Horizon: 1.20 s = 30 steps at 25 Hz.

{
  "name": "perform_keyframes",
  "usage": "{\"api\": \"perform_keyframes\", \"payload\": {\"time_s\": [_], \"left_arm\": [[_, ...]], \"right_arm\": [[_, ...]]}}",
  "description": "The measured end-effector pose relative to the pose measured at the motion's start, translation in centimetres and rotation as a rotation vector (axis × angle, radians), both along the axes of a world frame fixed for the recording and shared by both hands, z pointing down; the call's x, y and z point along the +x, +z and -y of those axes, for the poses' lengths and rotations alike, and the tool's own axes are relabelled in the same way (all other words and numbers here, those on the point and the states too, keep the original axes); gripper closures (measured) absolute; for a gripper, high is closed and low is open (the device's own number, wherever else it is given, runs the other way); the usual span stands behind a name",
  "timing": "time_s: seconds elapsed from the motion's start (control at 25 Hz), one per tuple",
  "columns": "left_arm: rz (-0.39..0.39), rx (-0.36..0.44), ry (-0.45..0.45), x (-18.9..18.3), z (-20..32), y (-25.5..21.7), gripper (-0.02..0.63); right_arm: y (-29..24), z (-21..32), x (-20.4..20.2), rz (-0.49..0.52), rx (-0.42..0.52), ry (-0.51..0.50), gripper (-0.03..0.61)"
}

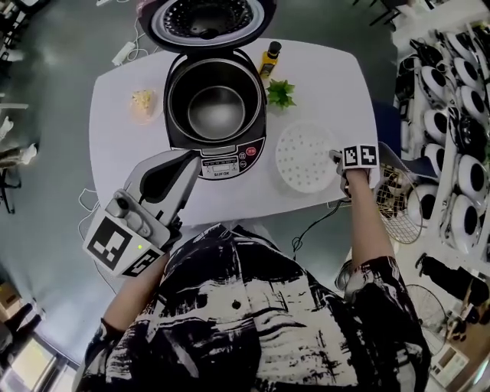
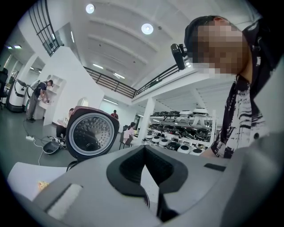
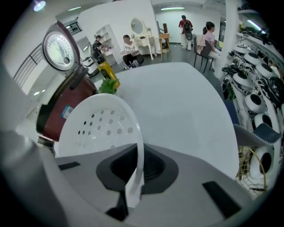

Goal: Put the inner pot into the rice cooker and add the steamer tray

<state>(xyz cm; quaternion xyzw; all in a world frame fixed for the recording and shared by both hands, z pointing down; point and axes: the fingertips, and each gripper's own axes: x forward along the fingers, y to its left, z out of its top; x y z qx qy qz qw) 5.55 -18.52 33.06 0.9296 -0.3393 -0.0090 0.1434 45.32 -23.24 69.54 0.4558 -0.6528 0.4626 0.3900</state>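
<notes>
**Right gripper clamps the steamer tray's rim; pot sits in the cooker**

Your right gripper (image 1: 338, 158) points steeply down at the right side of the tabletop (image 1: 115, 99). Its jaws are closed on the rim of the white steamer tray (image 1: 305, 157). In the right gripper view the thin rim runs straight between the dark pads (image 3: 151, 170), and the perforated bowl fans out to the left. From the head view the tray lies toward the near-right corner, just beside the rice cooker (image 1: 217, 149). I can't tell whether it has left the surface.

The rice cooker stands mid-table, towards the far edge, with its control panel facing you. Its lid (image 1: 205, 19) is thrown open, overhanging the far edge. The inner pot (image 1: 217, 107) is in the cooker body, its metal bottom showing.

Your left gripper (image 1: 189, 156) is level at the near edge, just in front of the control panel. Its jaws are together with nothing between them.

A yellow bottle (image 1: 269, 60) and a green sprig (image 1: 280, 93) sit to the right of the cooker, near the far edge. A small beige item (image 1: 143, 103) rests to the cooker's left, by the left edge. Off the right edge is a wire basket (image 1: 398, 203).
</notes>
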Motion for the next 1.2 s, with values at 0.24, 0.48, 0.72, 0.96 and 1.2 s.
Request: {"api": "perform_keyframes", "payload": {"time_s": [0.24,0.48,0.72,0.96,1.2], "left_arm": [[-0.056,0.024,0.008,-1.4,-0.3,-0.9,0.609],[-0.098,0.049,-0.018,-3.8,-0.7,-1.6,0.609],[-0.108,0.058,-0.087,-7.8,-1.3,-1.6,0.609],[-0.106,0.051,-0.164,-11.6,-2.2,-1.0,0.609],[-0.111,0.048,-0.198,-14.1,-2.2,-0.8,0.609]], "right_arm": [[-11.8,4.8,-4.7,0.081,0.078,-0.144,0.577],[-22.1,11.9,-15.5,0.124,0.2,-0.373,0.577],[-21.5,16.0,-27.3,0.117,0.199,-0.494,0.577],[-16.1,17.1,-31.3,0.057,0.14,-0.439,0.577],[-13.0,17.1,-30.7,-0.028,0.118,-0.391,0.576]]}}
